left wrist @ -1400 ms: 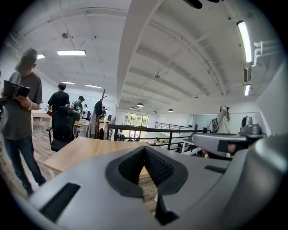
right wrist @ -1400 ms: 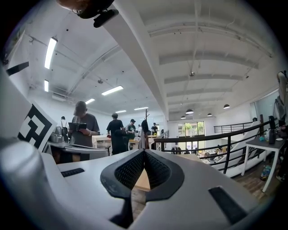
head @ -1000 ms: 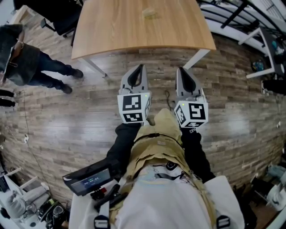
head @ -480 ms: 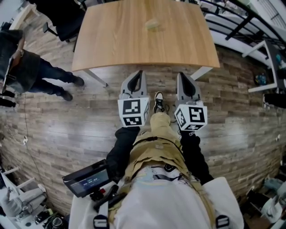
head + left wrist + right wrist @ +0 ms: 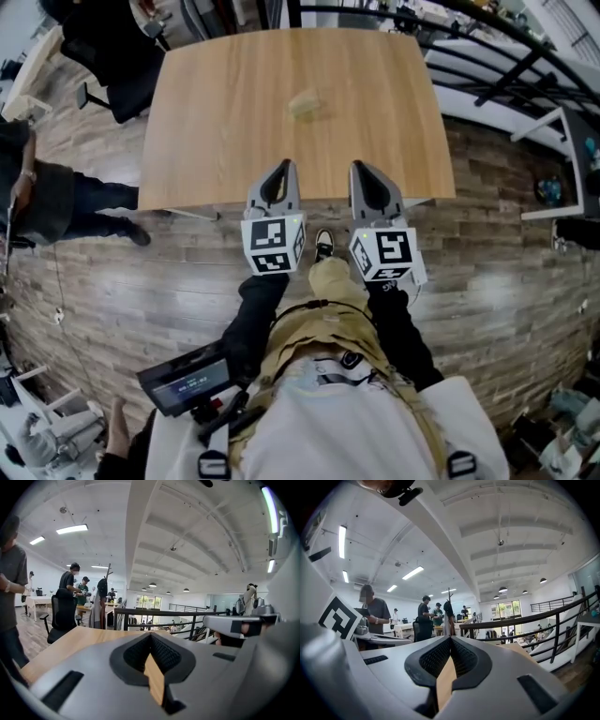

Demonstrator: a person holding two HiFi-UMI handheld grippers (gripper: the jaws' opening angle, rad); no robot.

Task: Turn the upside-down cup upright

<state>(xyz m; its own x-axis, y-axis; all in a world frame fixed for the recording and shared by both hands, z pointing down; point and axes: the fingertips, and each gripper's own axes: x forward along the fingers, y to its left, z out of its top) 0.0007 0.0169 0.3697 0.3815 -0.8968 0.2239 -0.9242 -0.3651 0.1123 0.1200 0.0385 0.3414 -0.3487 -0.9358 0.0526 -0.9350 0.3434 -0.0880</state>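
A small pale cup (image 5: 304, 103) stands on the wooden table (image 5: 216, 122), a little beyond its middle; motion blur hides which way up it is. My left gripper (image 5: 283, 167) and right gripper (image 5: 360, 167) are held side by side over the table's near edge, well short of the cup. Both point towards it, roughly level. The left gripper (image 5: 150, 635) has its jaws together with nothing between them. The right gripper (image 5: 450, 638) is closed and empty as well. Neither gripper view shows the cup, only the tabletop seen past the jaws.
A person (image 5: 42, 202) stands on the wood floor at the left, and a black office chair (image 5: 117, 70) is by the table's far left corner. Black railings (image 5: 497, 47) and a white desk (image 5: 562, 159) lie to the right. More people stand in the background.
I have walked up to the table. Both grippers moved forward together from over the floor to over the table's near edge, and the cup is now closer.
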